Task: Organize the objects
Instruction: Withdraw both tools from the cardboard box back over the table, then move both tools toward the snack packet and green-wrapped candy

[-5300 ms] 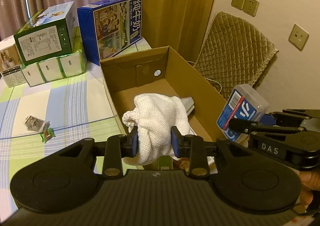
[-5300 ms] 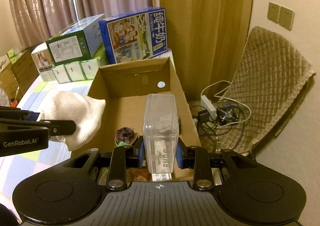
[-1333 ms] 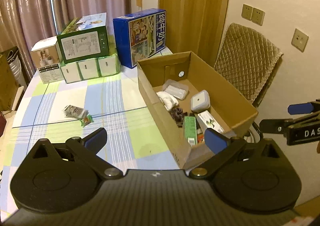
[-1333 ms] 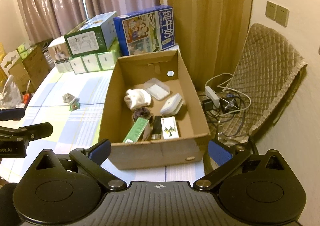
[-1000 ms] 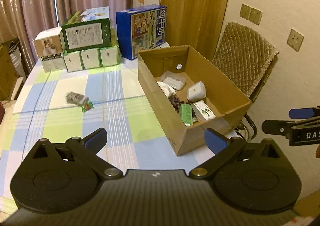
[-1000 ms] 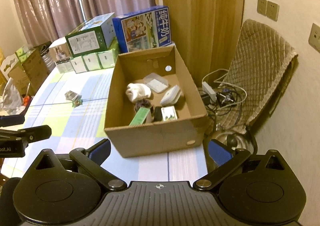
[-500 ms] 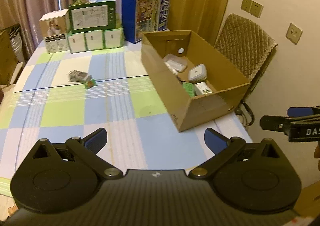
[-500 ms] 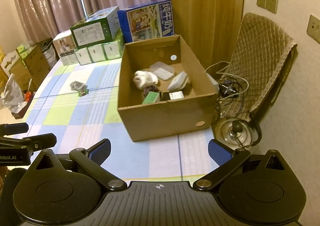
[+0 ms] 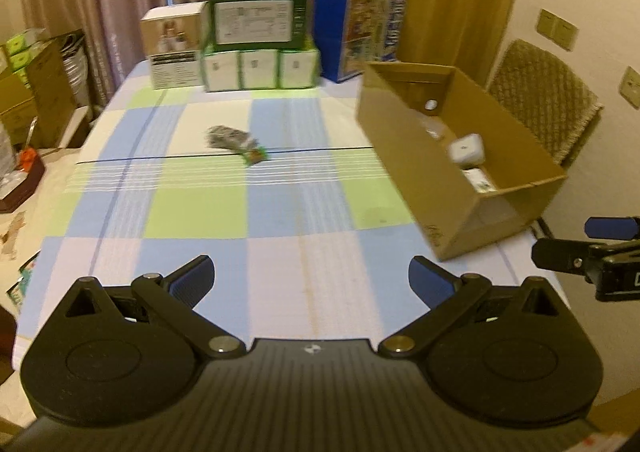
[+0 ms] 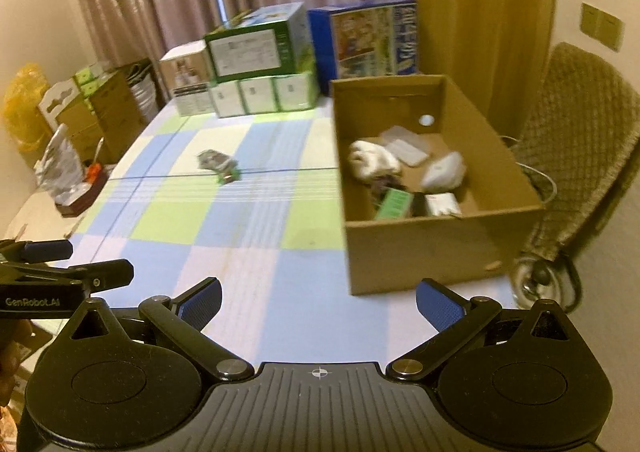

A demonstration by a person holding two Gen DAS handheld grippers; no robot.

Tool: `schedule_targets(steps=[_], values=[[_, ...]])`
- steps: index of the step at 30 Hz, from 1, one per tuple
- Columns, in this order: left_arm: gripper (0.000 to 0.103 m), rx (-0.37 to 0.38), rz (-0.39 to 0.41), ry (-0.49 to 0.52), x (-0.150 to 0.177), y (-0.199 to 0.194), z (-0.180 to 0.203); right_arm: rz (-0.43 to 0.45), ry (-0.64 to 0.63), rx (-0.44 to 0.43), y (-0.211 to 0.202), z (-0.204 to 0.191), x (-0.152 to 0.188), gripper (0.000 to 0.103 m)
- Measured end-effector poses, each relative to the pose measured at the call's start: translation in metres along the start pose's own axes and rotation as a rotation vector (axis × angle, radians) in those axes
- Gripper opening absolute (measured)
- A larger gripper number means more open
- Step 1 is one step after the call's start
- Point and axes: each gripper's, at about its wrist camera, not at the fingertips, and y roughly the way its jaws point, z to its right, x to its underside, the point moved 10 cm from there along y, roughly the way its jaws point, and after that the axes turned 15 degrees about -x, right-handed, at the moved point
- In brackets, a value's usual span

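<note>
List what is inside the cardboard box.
In the cardboard box: a white cloth, a clear plastic case, a white pouch, a green packet and a small white carton. The near wall hides the floor behind it.

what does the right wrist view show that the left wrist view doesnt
Only the right wrist view looks down into the cardboard box enough to show the white cloth and a green packet, plus a yellow bag at far left. Only the left wrist view shows a second wall plate low on the right. Both show the checked tablecloth, the small wrappers, the stacked cartons and open fingers.
</note>
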Motion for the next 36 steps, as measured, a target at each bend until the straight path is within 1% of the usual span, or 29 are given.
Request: schedule_targets(steps=[7,15,18,25,26,28,29,33,36], values=[[0.102,-0.048,-0.009,-0.039,-0.002,0.018,-0.043,-0.022,-0.043,-0.045,0.037,-0.028,-0.007,0.101],[0.102,-0.058,-0.027,-0.059,-0.009,0.042,-0.074,-0.026,-0.078,-0.088,0.076,-0.050,-0.019,0.101],[0.102,-0.061,-0.027,-0.055,-0.014,0.056,-0.084,-0.025,-0.095,-0.098,0.091,-0.054,-0.024,0.101],[0.101,-0.093,-0.006,-0.052,-0.035,0.097,-0.109,-0.012,-0.104,-0.101,0.139,-0.054,-0.041,0.100],[0.101,-0.095,0.002,-0.052,-0.038,0.104,-0.113,-0.011,-0.105,-0.102,0.147,-0.053,-0.044,0.099],[0.101,-0.093,0.011,-0.052,-0.045,0.118,-0.118,-0.007,-0.106,-0.102,0.166,-0.051,-0.050,0.091],[0.101,-0.089,0.011,-0.054,-0.048,0.125,-0.121,-0.006,-0.106,-0.102,0.174,-0.050,-0.052,0.090],[0.101,-0.094,0.003,-0.038,-0.056,0.157,-0.129,-0.004,-0.115,-0.110,0.213,-0.045,-0.061,0.082],[0.101,-0.089,-0.022,-0.035,-0.058,0.183,-0.133,-0.013,-0.120,-0.111,0.242,-0.040,-0.066,0.077]])
